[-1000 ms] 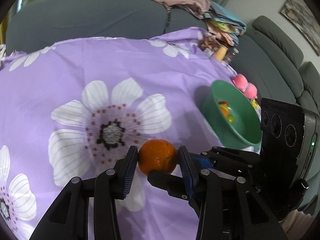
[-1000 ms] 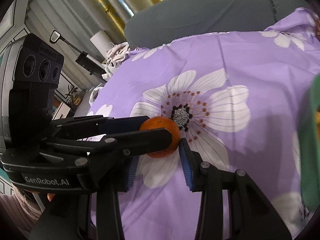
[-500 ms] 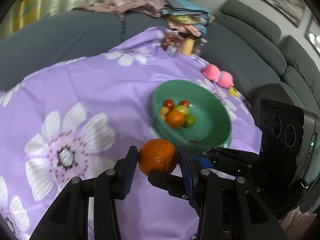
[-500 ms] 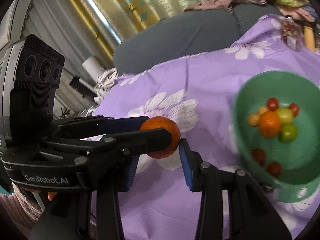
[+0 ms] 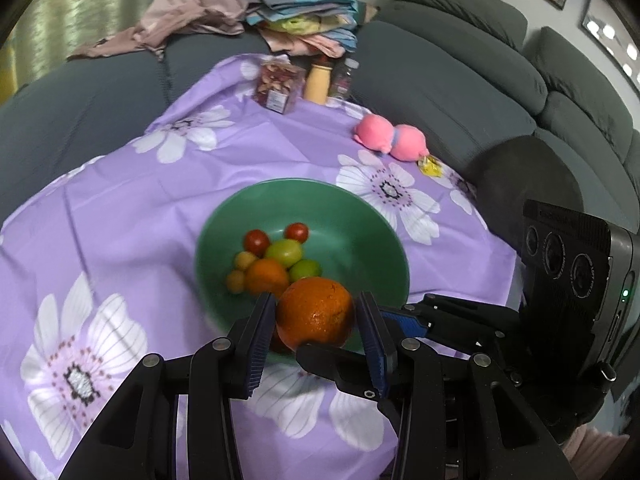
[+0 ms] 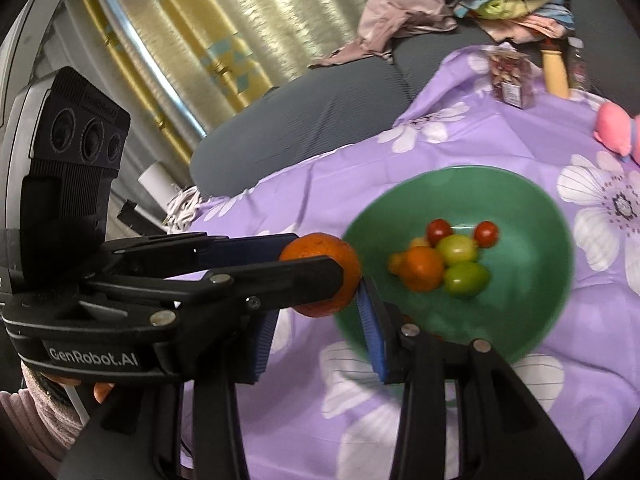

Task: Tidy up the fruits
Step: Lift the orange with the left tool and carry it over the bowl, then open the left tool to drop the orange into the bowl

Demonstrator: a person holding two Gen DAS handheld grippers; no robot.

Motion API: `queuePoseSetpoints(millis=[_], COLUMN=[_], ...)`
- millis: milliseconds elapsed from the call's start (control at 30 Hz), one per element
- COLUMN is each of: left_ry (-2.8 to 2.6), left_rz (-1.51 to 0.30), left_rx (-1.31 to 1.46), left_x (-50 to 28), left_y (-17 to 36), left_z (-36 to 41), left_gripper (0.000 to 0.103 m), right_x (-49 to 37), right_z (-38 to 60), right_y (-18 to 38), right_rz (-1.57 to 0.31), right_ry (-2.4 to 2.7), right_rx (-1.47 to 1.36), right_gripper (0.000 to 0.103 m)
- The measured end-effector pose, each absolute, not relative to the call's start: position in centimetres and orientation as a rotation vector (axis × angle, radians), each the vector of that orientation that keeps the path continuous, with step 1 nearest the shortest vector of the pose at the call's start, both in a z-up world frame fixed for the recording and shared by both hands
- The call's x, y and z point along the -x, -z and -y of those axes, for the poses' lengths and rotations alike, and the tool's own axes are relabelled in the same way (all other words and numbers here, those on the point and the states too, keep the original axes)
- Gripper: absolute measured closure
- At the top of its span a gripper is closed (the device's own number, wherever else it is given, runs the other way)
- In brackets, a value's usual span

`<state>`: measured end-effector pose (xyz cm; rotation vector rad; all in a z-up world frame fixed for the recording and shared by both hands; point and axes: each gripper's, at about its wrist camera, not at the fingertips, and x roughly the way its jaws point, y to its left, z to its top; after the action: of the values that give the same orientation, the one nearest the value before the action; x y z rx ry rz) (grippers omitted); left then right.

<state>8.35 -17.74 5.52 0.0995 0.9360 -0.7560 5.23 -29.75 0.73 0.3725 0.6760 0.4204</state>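
A large orange (image 5: pixel 316 314) hangs in the air, gripped by both grippers at once. My left gripper (image 5: pixel 316 300) is shut on its sides with blue pads. My right gripper (image 6: pixel 320 300) crosses it at an angle and is shut on the same orange (image 6: pixel 320 252). The orange hovers over the near rim of a green bowl (image 5: pixel 360 208) on the purple flowered cloth (image 5: pixel 120 200). The bowl (image 6: pixel 540 208) holds a smaller orange (image 5: pixel 266 276), two green tomatoes (image 5: pixel 284 252), red cherry tomatoes (image 5: pixel 257 240) and small yellow fruits.
A pink plush toy (image 5: pixel 388 140) and a yellow wrapper (image 5: pixel 430 166) lie past the bowl. A jar (image 5: pixel 276 88) and bottles (image 5: pixel 318 84) stand at the cloth's far edge. A grey sofa (image 5: pixel 460 80) with piled clothes (image 5: pixel 296 12) surrounds the table.
Both grippers carried the orange together from over the big white flower to the bowl's near rim. The bowl moved from the picture's right edge to its middle. The grip stayed the same.
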Motion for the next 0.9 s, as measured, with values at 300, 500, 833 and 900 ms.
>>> queuePoseSetpoints(millis=[300,500,833,900], left_ry=[0.764,0.763,0.717,0.692], left_rz=[-0.982,-1.004,-0.979,-0.965], left_rx=[-0.12,-0.12,-0.138,-0.155], left_x=[-9.1,-9.6,-9.7,-9.5], left_y=[-3.9,-3.2,-3.4,-3.7], left_z=[20.6,21.4,21.4,21.2], left_gripper=[0.062,0.062,0.061,0.057], right_x=[-5.8,-6.3,-6.1,-5.9], right_z=[32.6,33.4,33.6,33.5], right_y=[1.1,1.7,1.3,1.0], right_rz=[-0.711,-0.734,-0.739,-0.743], right_ry=[-0.394,-0.375,-0.341,-0.312], right_rx=[-0.408,-0.407,-0.374,-0.337], right_gripper=[0.063,0.063,0.059,0.05])
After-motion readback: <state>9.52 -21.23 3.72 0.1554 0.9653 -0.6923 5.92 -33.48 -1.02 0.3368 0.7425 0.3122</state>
